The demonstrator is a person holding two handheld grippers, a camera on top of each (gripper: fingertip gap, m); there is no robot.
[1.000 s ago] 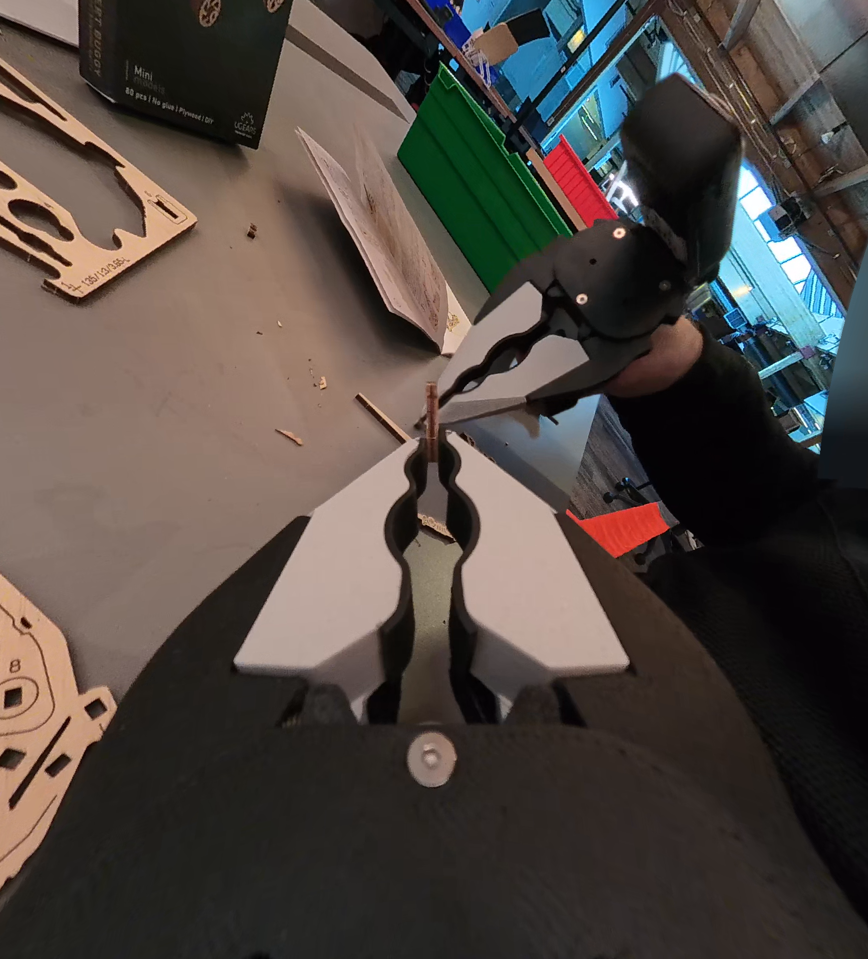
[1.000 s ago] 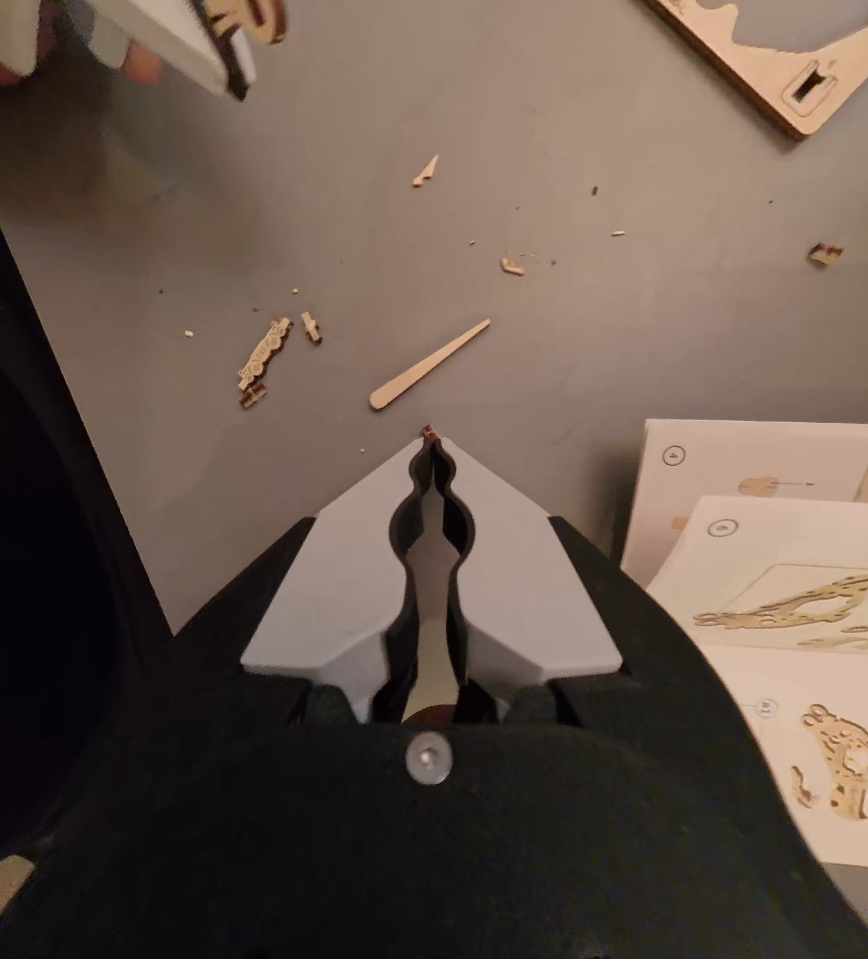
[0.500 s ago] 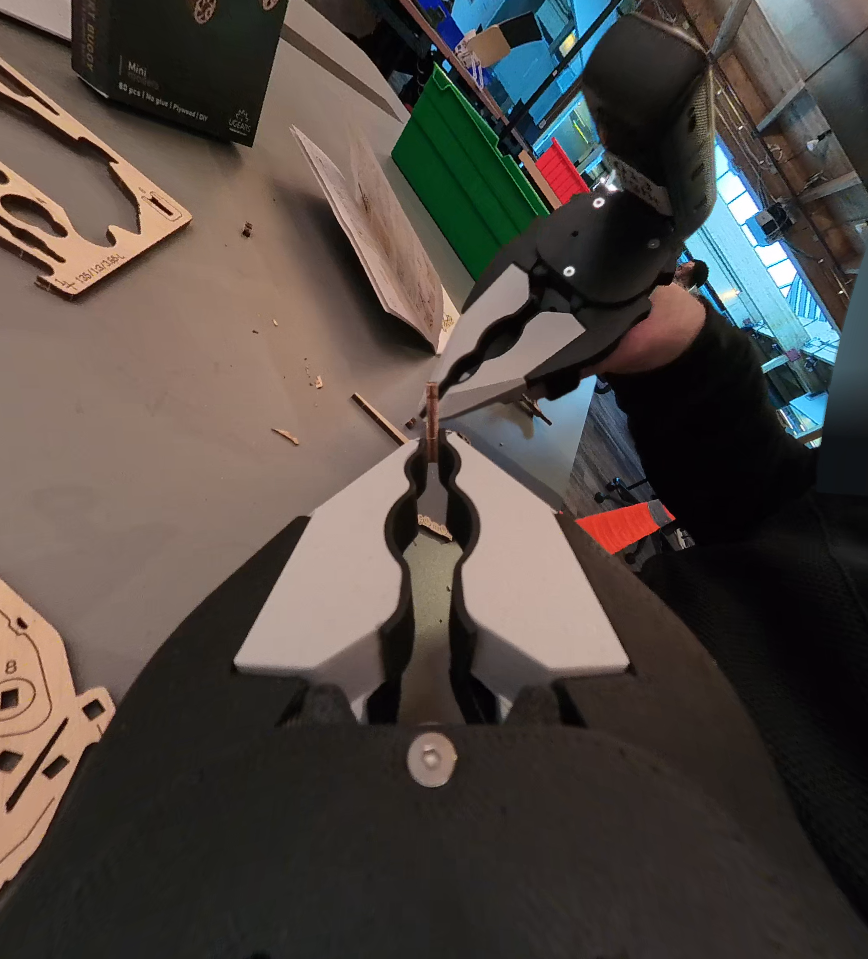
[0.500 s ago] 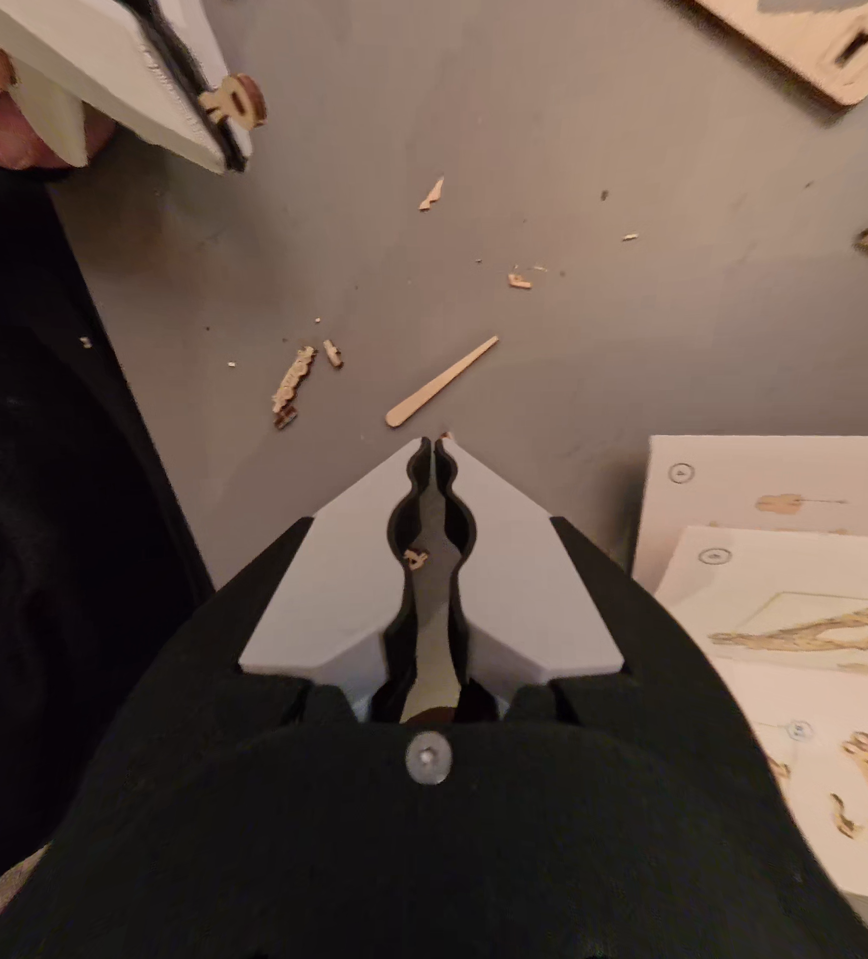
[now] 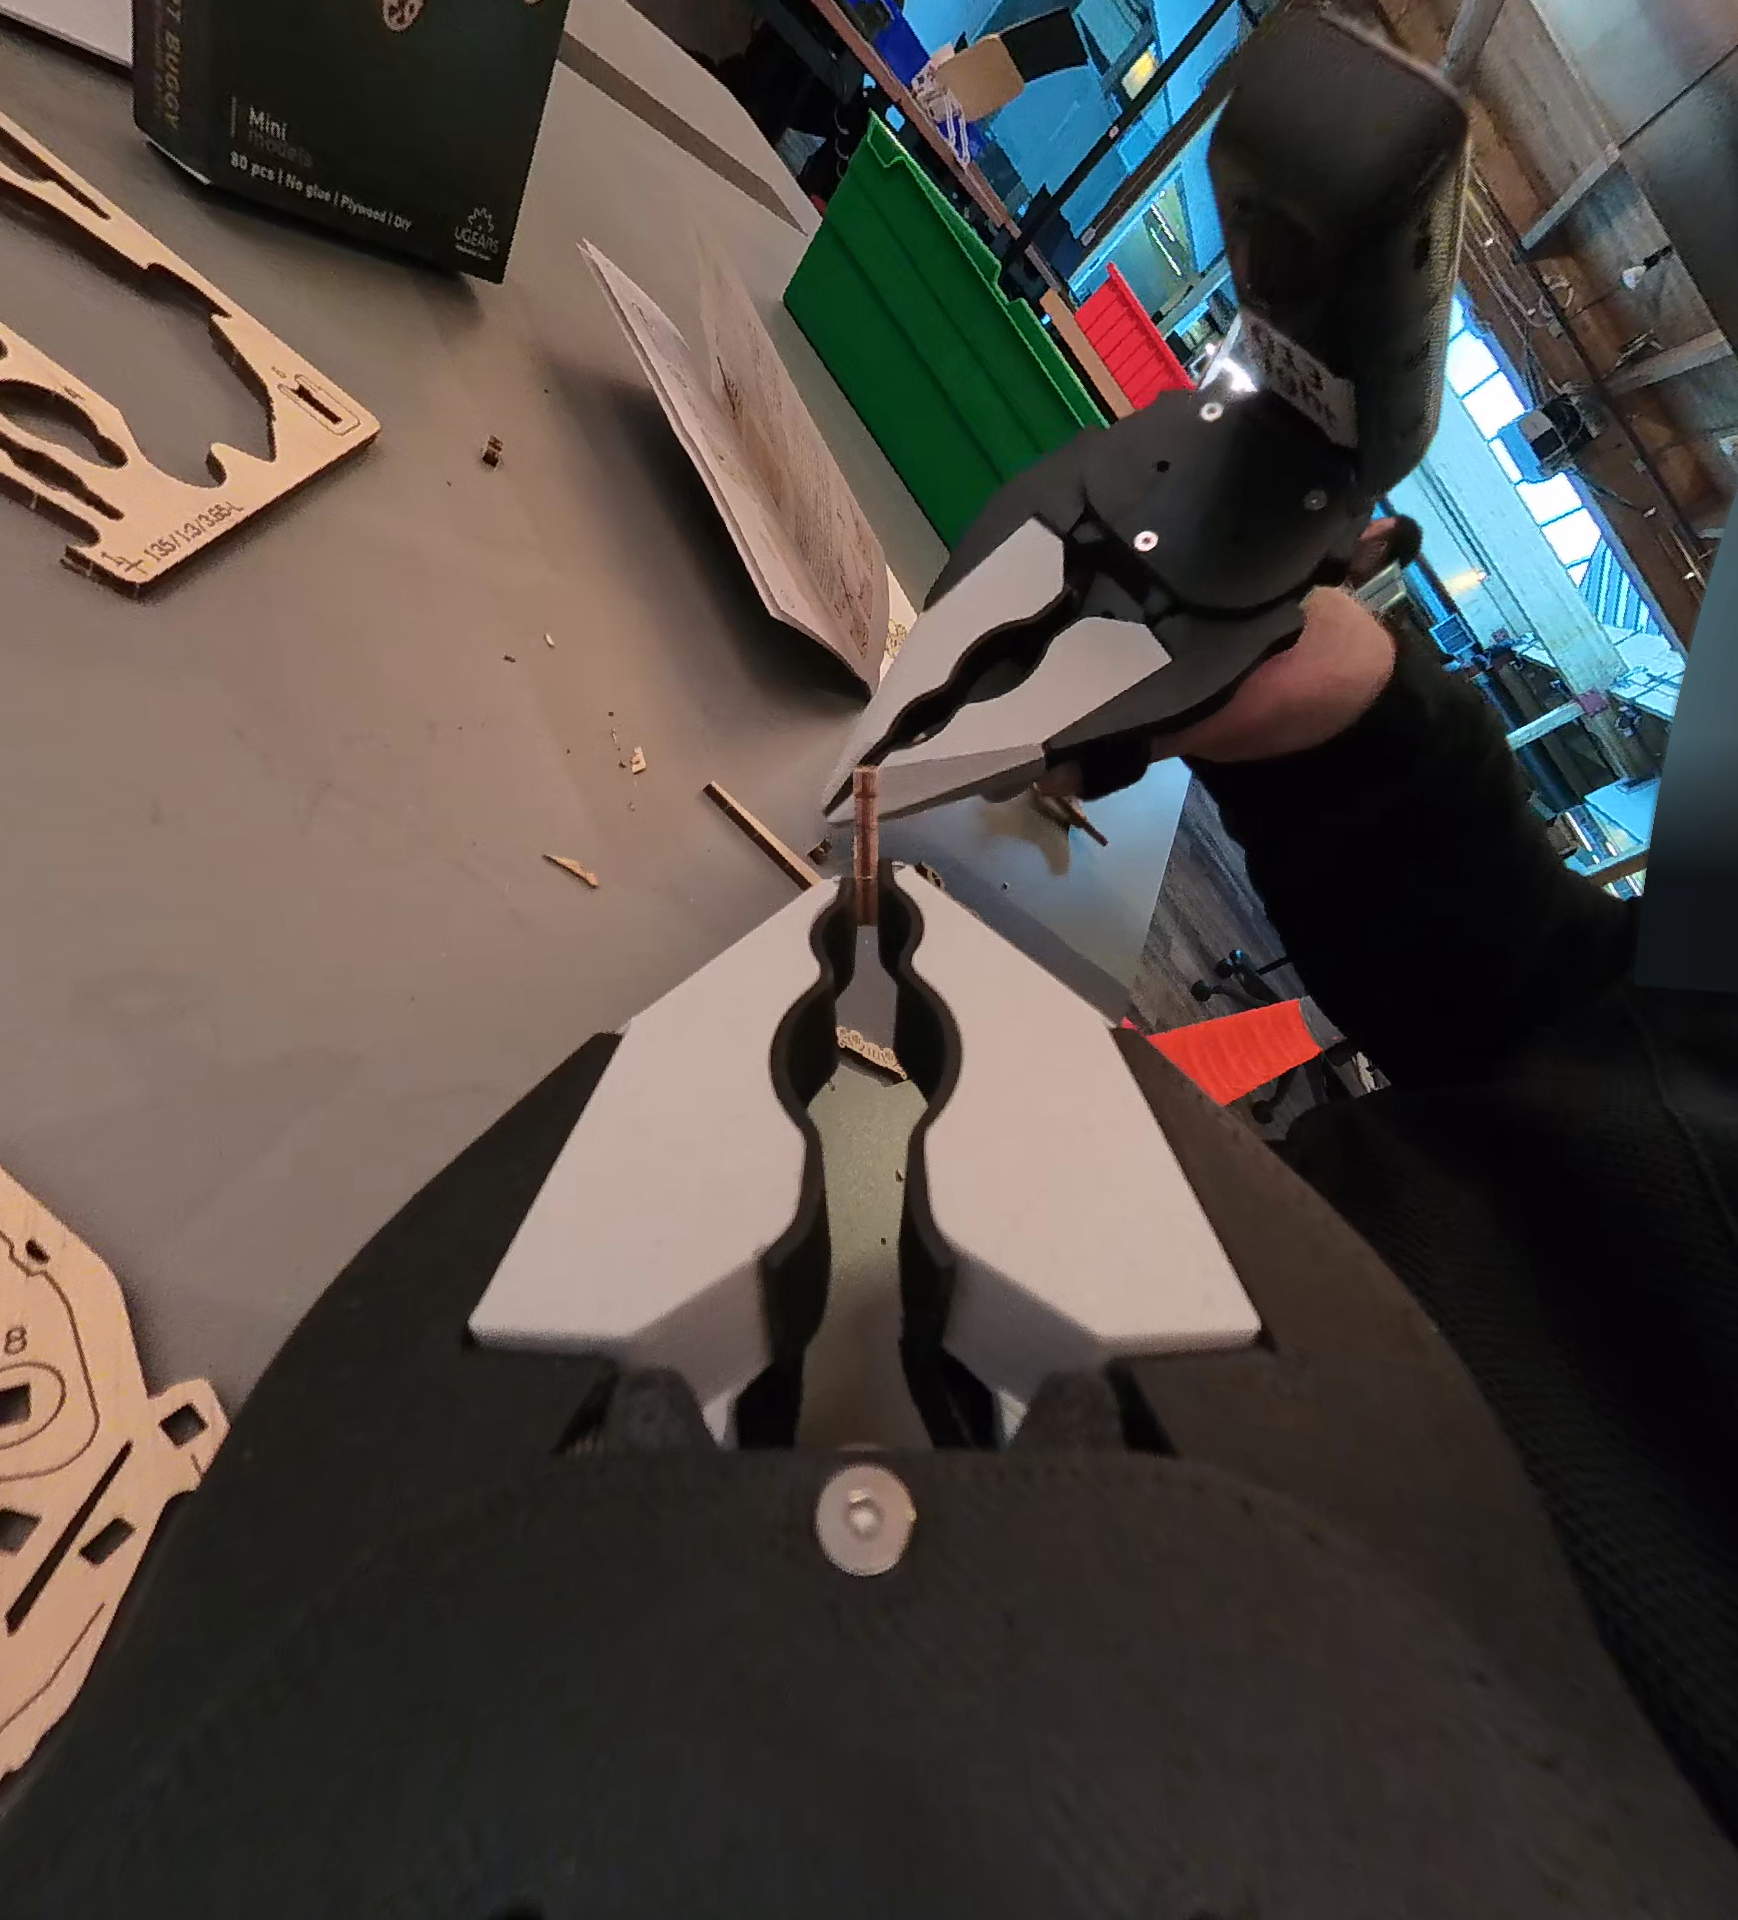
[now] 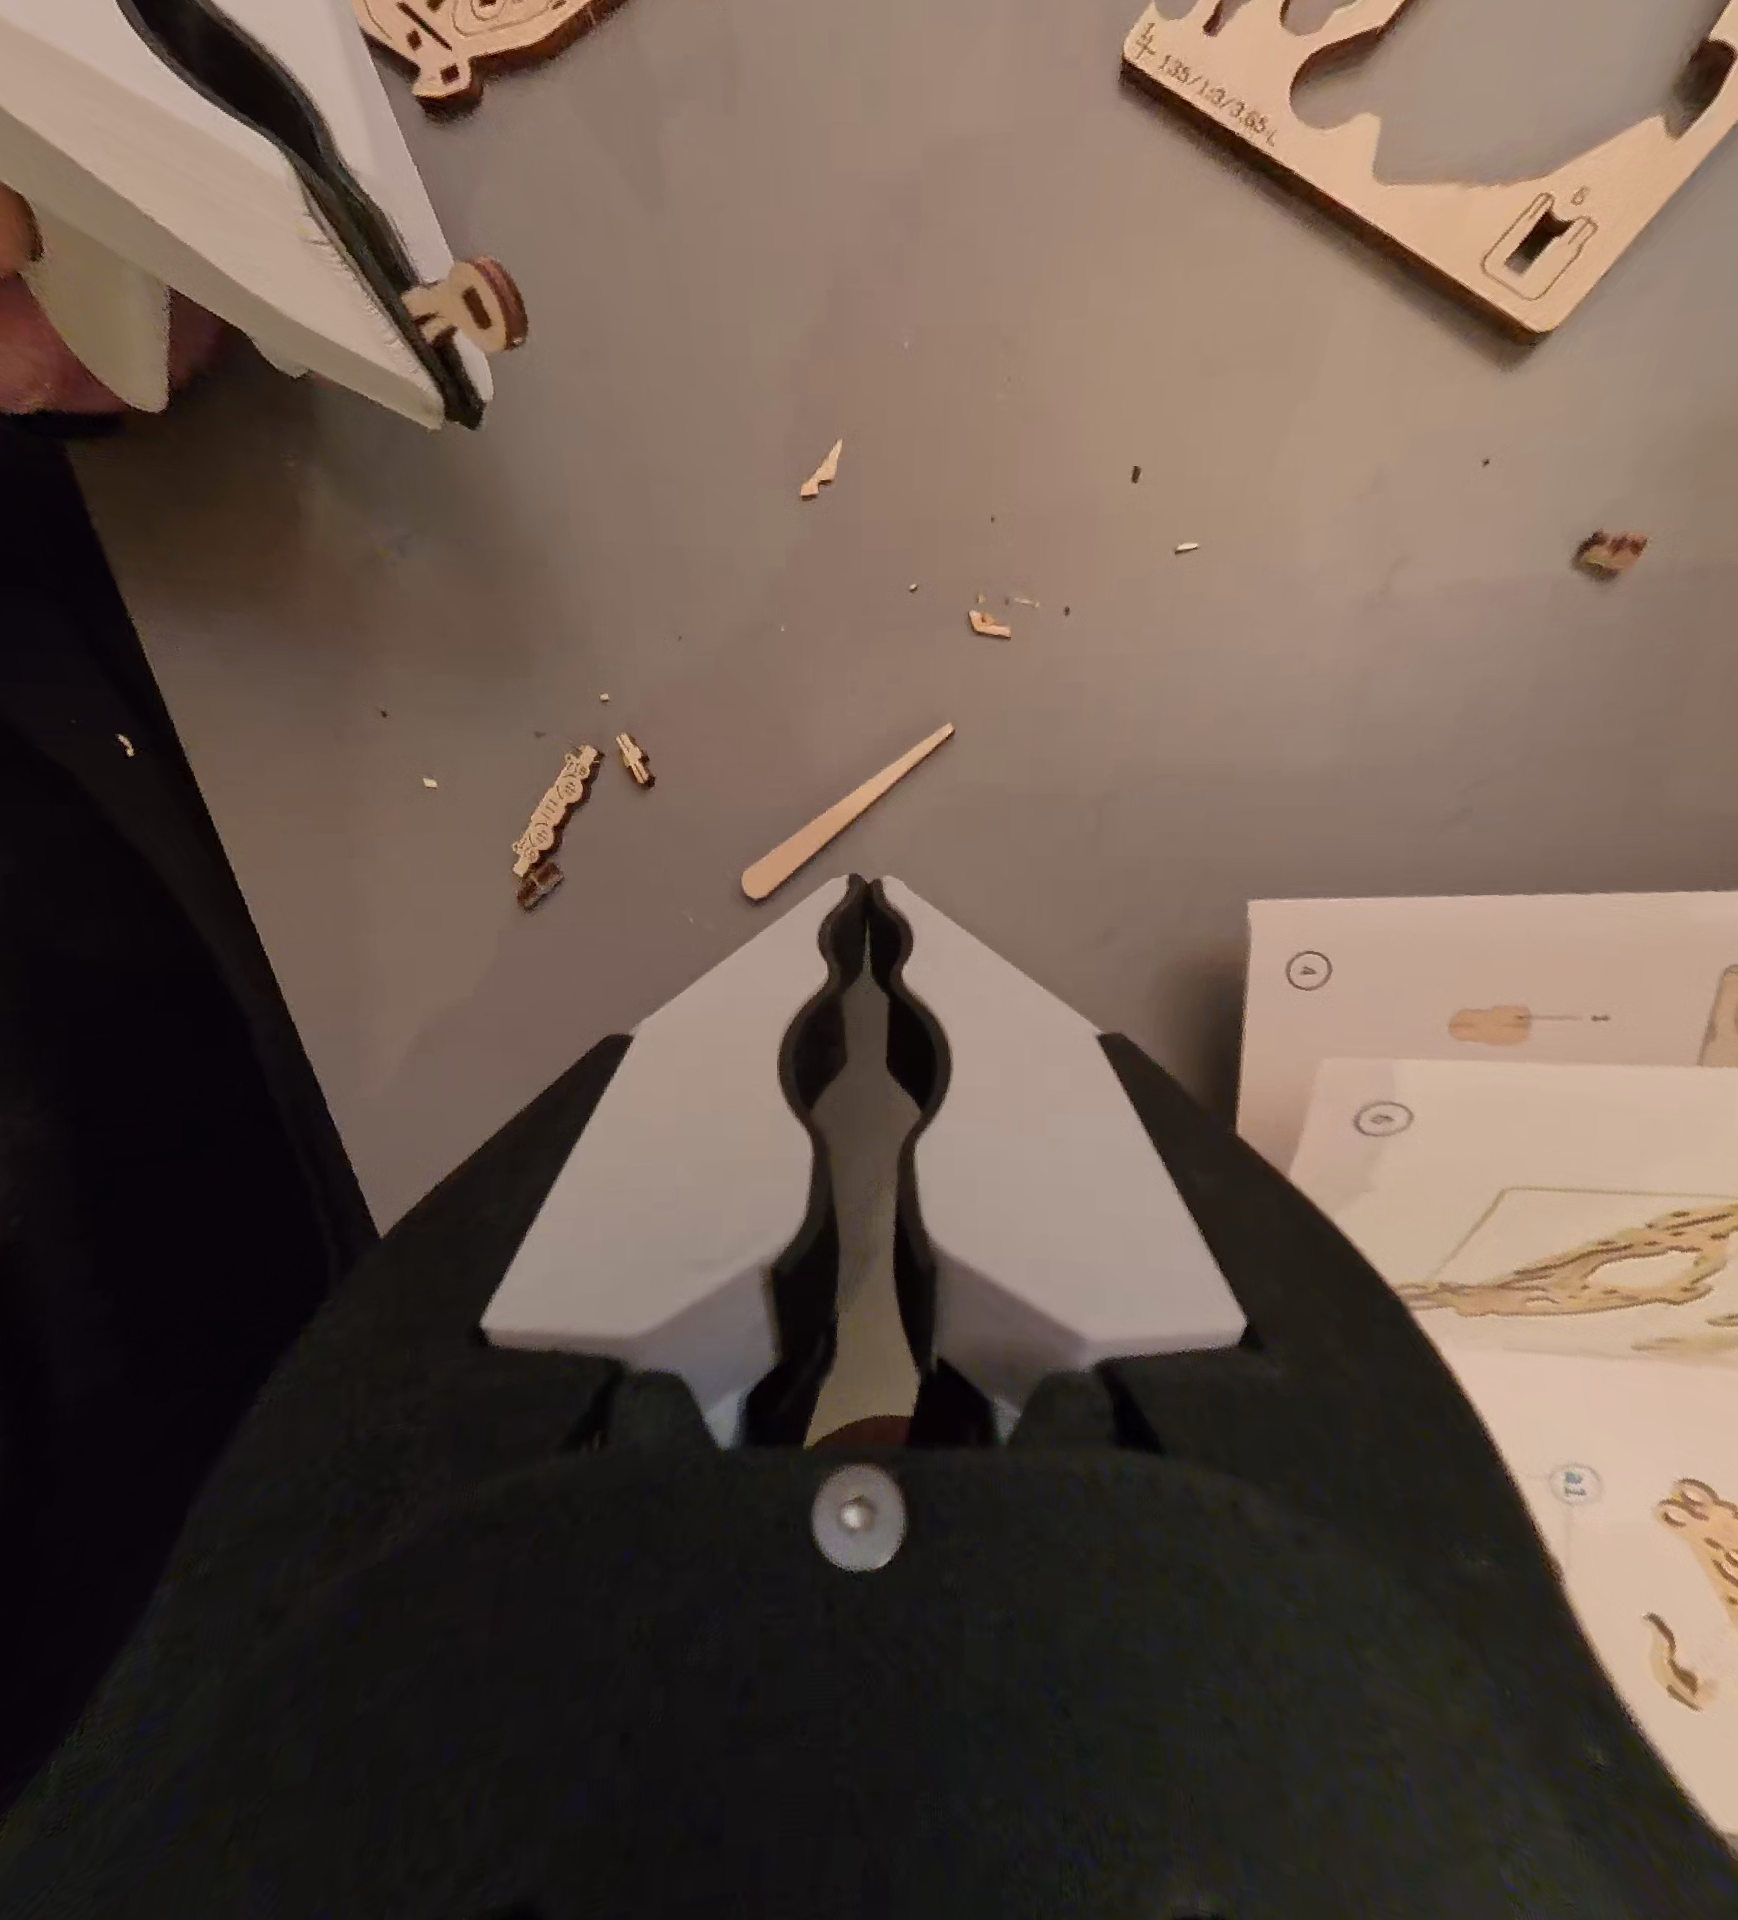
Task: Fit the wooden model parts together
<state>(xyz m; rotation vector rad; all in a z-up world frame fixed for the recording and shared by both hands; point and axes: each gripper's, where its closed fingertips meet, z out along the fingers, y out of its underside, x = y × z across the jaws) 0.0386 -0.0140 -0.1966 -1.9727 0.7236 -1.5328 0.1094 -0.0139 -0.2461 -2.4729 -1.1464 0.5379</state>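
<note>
grey table (image 5: 221, 831), green bins (image 5: 906, 343), blue-lit windows (image 5: 1530, 488) beyond

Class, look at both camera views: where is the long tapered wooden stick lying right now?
In the right wrist view the tapered wooden stick lies flat on the grey table, just beyond the right tongs, slightly left of their tips, with the instruction sheets to its right.

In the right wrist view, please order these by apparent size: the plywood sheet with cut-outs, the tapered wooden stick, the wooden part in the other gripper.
1. Plywood sheet, partly cropped
2. Tapered wooden stick
3. Wooden part, held higher and nearer the camera, so 2 and 3 are unsure.
</note>
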